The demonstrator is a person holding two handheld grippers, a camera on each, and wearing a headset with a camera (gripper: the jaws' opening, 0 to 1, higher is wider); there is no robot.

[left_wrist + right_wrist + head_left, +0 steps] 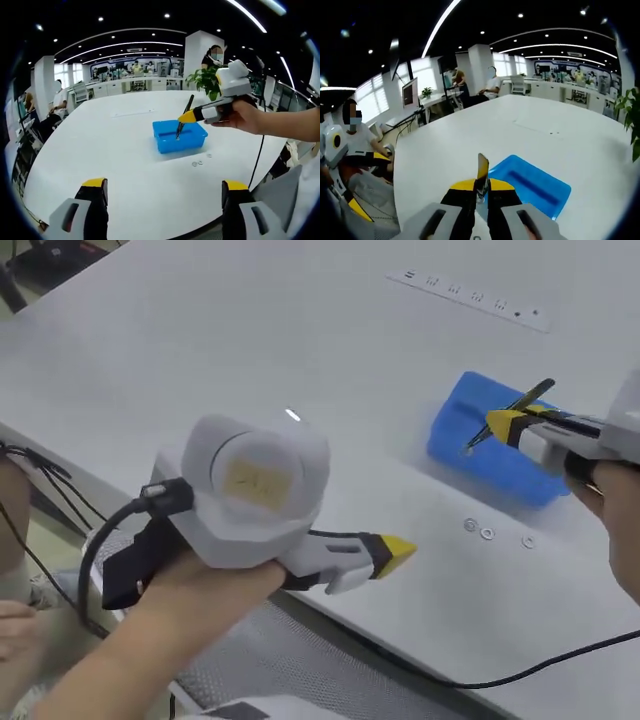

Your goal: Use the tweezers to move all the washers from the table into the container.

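The blue container [500,475] stands on the white table, seen also in the left gripper view [187,142] and the right gripper view [540,187]. Three small washers [487,533] lie on the table just in front of it [200,162]. My right gripper [505,425] [483,186] is shut on black tweezers [520,400] [482,167], also seen from the left gripper view [184,116]. Their tip points down into the container. Whether a washer sits in the tip is too small to tell. My left gripper [395,552] [163,186] hovers open near the table's front edge, holding nothing.
A row of sockets [470,298] is set into the table at the back. A black cable [520,670] trails over the front edge at the right. People, desks and a plant [205,80] stand beyond the table.
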